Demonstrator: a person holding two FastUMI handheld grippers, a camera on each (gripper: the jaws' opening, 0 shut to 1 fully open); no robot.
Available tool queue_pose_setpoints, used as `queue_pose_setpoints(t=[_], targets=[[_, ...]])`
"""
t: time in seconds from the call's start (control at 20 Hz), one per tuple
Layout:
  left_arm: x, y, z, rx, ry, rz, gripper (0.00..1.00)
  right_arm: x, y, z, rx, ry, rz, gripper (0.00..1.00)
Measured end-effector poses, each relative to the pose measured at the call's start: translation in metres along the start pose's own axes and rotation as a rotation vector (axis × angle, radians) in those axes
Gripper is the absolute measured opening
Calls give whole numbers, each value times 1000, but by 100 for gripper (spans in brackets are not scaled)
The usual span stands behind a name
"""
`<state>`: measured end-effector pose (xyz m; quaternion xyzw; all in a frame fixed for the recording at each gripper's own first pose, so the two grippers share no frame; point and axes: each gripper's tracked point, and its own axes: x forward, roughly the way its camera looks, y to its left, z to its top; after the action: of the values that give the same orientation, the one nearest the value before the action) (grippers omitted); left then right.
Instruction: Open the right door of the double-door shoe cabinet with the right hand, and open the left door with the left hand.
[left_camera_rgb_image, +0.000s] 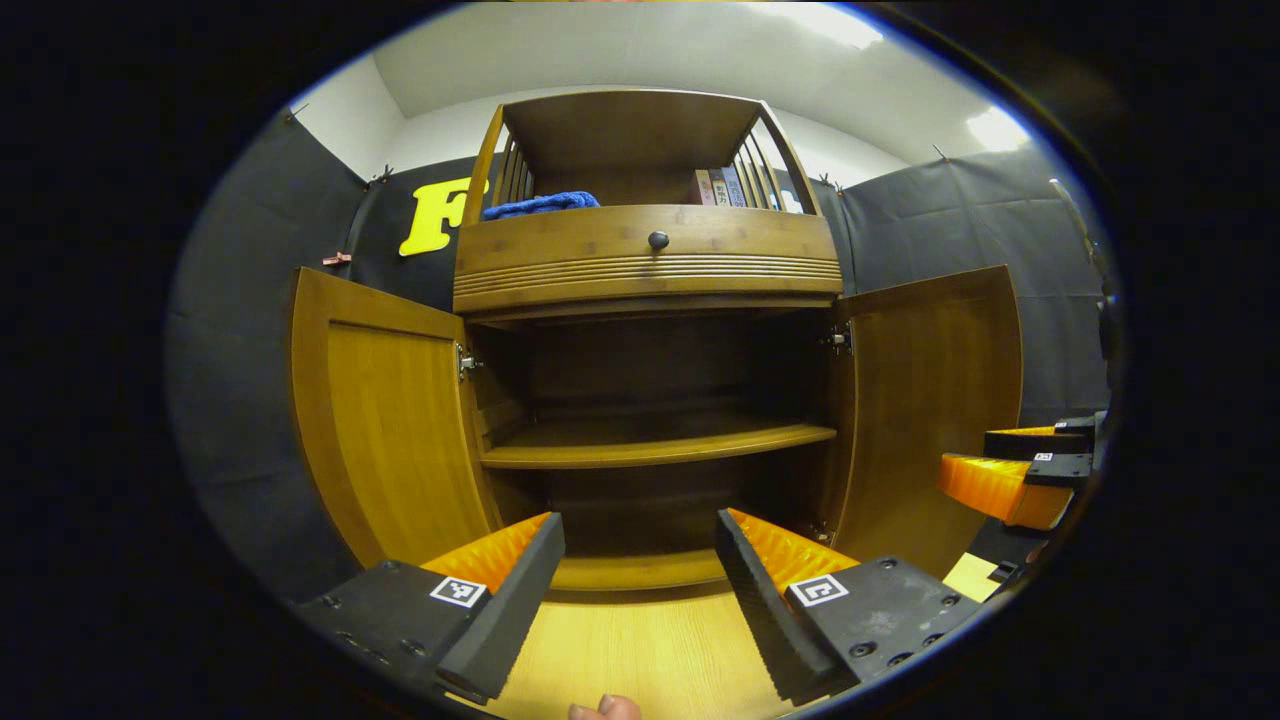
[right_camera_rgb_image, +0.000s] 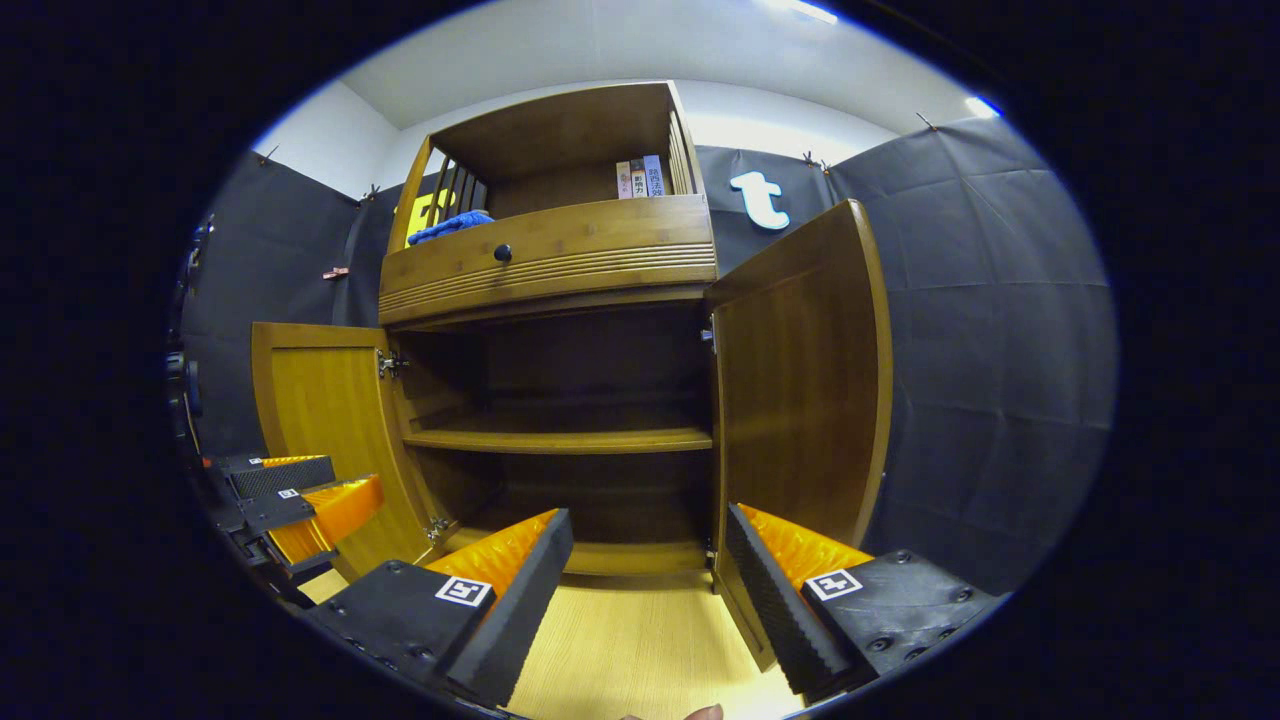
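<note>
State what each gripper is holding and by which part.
Nothing is held. The left gripper and the right gripper are both open with bare gaps, in front of the cabinet, whose left door and right door stand open.

The shoe cabinet (left_camera_rgb_image: 648, 262) stands upright on the pale wooden floor ahead of me, built of warm brown wood. Its right door (left_camera_rgb_image: 925, 400) is swung fully outward on its hinges, the inner panel face exposed. Its left door (left_camera_rgb_image: 385, 425) is likewise swung wide open, the inner face turned toward the interior. Between the two doors the dark compartment is exposed, divided by one horizontal shelf (left_camera_rgb_image: 655, 445). Above the opening runs a ribbed drawer front with a small dark round knob (left_camera_rgb_image: 658, 240). In my right gripper view, the right door (right_camera_rgb_image: 800, 385) stands edge-on, near my fingers.
</note>
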<state>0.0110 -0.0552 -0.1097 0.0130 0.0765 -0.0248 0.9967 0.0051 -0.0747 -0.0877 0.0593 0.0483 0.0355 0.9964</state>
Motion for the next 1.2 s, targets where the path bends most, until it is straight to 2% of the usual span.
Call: queue_pose_setpoints(t=[0.4, 0.5, 0.55, 1.2], targets=[[2, 3, -2, -5, 10, -4, 96, 1, 4, -1, -21, 0, 6, 98], [2, 4, -2, -9, 10, -3, 93, 0, 5, -1, -24, 1, 7, 98], [1, 4, -3, -10, 13, -5, 96, -1, 6, -2, -23, 3, 9, 98], [-1, 4, 0, -11, -2, -13, 95, -7, 1, 3, -29, -5, -14, 98]])
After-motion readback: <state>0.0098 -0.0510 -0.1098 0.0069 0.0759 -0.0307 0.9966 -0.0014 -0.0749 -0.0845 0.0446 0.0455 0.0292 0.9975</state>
